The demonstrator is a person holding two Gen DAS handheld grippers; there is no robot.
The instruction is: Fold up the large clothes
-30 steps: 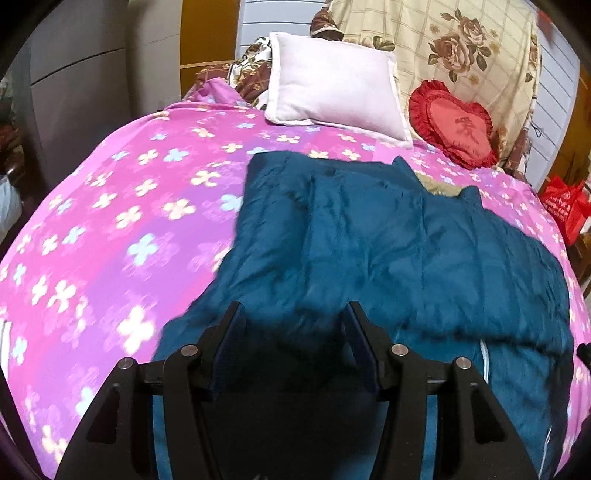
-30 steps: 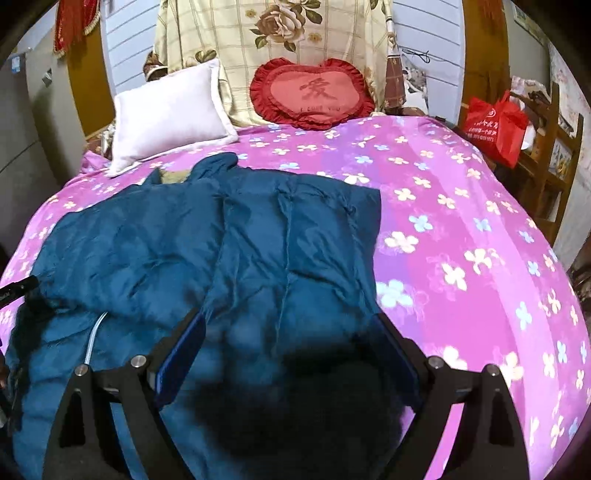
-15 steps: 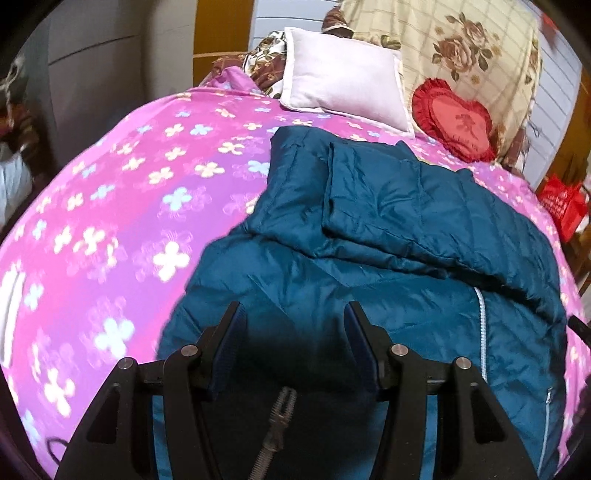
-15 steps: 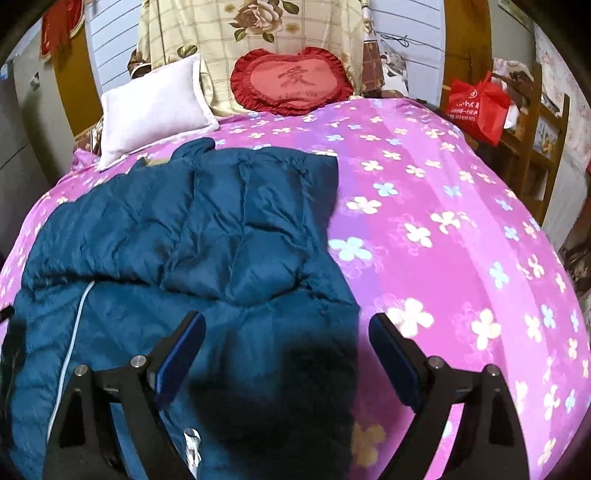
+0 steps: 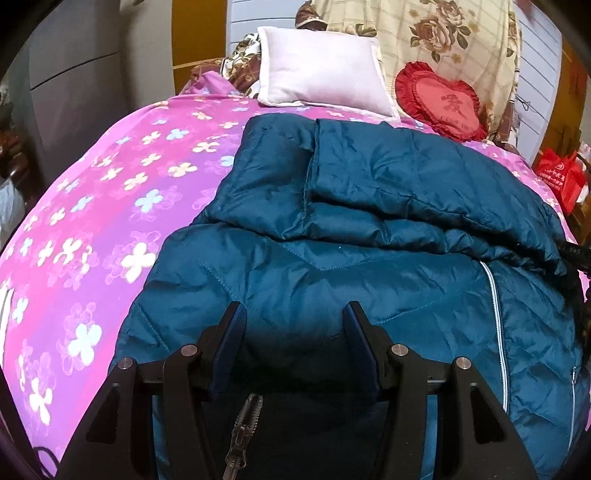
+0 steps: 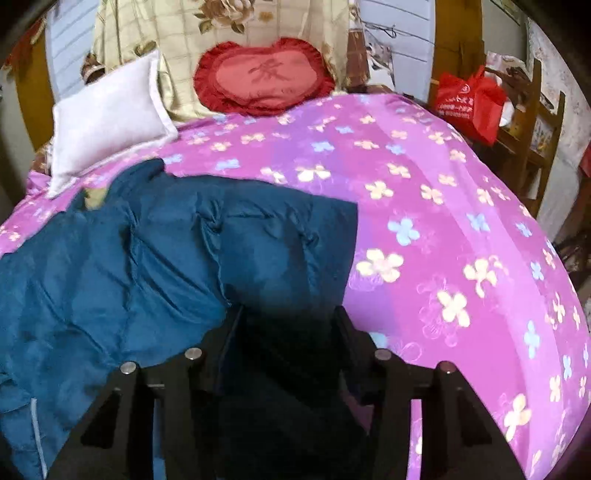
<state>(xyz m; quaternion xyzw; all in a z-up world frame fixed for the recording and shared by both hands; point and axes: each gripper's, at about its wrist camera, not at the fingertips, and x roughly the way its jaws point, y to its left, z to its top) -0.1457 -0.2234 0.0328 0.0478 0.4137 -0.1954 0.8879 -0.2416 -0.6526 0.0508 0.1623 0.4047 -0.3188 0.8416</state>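
A large dark teal quilted jacket [image 5: 369, 236] lies on the pink flowered bed [image 5: 110, 206], its sleeves folded across the body and a white zipper [image 5: 493, 302] on its right side. My left gripper [image 5: 293, 332] hovers over the jacket's near hem with its jaws apart and empty; a metal zipper pull [image 5: 240, 435] hangs beneath it. In the right wrist view the jacket [image 6: 147, 266] fills the left half. My right gripper [image 6: 290, 325] is at the jacket's right edge, jaws narrower than before, with dark fabric between them.
A white pillow [image 5: 321, 70] and a red heart cushion [image 5: 443, 103] lean at the head of the bed against a flowered blanket [image 6: 221, 22]. A red bag [image 6: 469, 99] sits on a wooden rack [image 6: 532, 122] right of the bed. Grey cabinet [image 5: 74, 74] at left.
Both grippers have pulled back toward the jacket's near hem. The right gripper's jaws have narrowed from wide open and now have the jacket's right edge between them. The left jaws stay apart.
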